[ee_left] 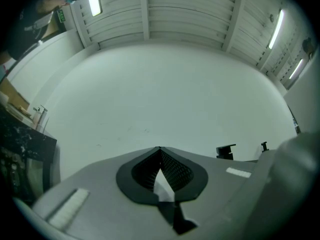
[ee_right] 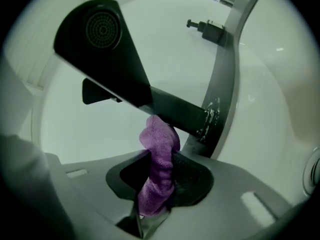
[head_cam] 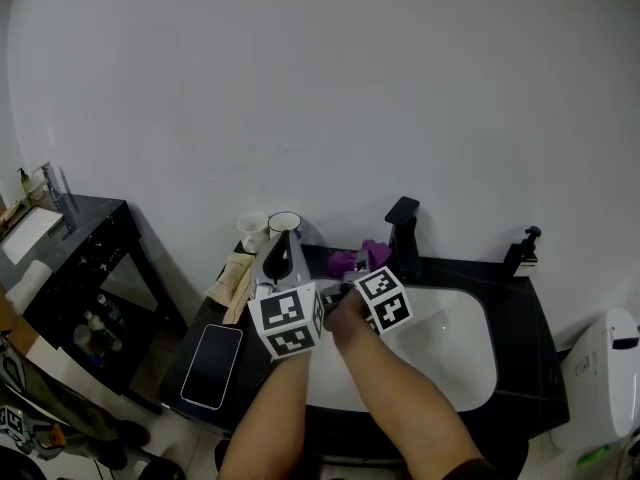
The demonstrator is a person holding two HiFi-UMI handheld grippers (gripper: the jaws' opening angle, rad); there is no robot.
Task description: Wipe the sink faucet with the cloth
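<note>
Cloth [ee_right: 159,151], purple, pinched in the fingers of the right gripper [ee_right: 156,184], touches the black faucet [ee_right: 115,54] from beneath. Advisable: press firmly, stroke lengthwise along it. Left gripper [ee_left: 161,174], left of the faucet: fingers together, empty.

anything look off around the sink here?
Nothing spilled or damaged. Two small oddities: a phone lies on the counter left of the basin, close to wet work, and whitish speckles, perhaps droplets, mark the counter beside the faucet.
</note>
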